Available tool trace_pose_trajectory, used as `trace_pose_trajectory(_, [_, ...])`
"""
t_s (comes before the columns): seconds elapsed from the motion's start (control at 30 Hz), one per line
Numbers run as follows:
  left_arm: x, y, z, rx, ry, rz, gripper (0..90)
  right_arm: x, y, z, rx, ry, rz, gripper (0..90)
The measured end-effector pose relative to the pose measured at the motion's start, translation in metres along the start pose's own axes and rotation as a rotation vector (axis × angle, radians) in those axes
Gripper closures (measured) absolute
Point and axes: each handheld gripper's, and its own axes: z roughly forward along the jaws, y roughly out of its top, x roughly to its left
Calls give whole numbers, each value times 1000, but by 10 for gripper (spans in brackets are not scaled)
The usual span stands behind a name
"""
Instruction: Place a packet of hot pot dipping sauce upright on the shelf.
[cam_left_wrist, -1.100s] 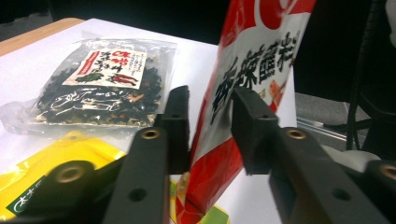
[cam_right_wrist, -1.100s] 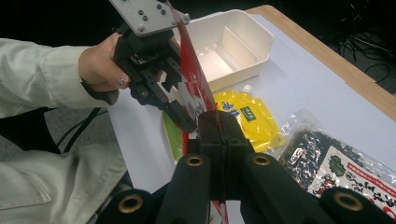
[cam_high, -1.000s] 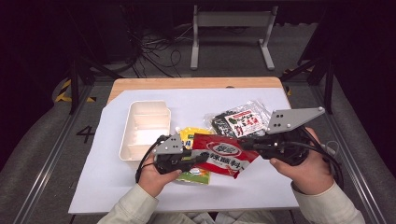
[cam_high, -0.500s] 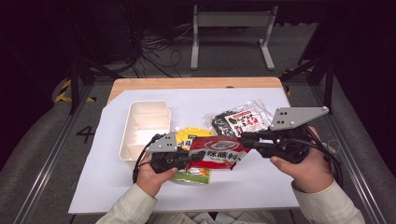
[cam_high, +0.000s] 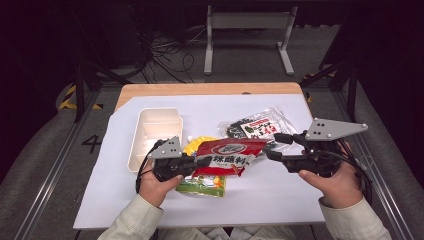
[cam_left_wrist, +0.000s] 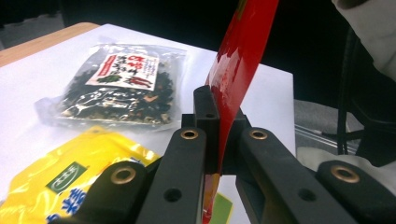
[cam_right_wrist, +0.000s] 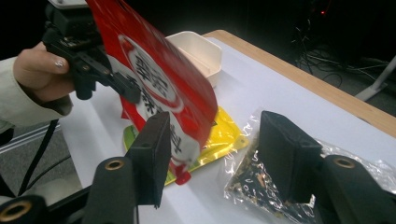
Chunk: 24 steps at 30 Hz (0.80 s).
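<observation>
Since the earlier frame, my right tongs (cam_high: 270, 152) are spreading off the red packet (cam_high: 227, 156) at frame centre; left tongs (cam_high: 202, 162) are pinching it above the counter (cam_high: 280, 200). Next, probably the white tray (cam_high: 155, 132) upper left.

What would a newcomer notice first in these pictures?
The red packet catches the eye first: it is lifted above the white sheet, pinched at one edge by the left hand-held gripper. The right hand-held gripper, whose jaws have just been opening, stands off its other edge. Behind lies a clear bag of dark bits.
</observation>
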Motion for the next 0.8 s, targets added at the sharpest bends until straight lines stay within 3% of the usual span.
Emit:
trace_pose_trajectory(0.23, [3,0,-5,0,10,-8,900,-13,-25,-2,-13,-22,49,420])
trace_pose_trajectory(0.73, [8,5,-23,-19,34,-27,900,-20,-37,0,-4,-52,64,395])
trace_pose_trajectory(0.8, [11,7,-29,-21,45,-12,900,-23,-40,1,4,-56,67,397])
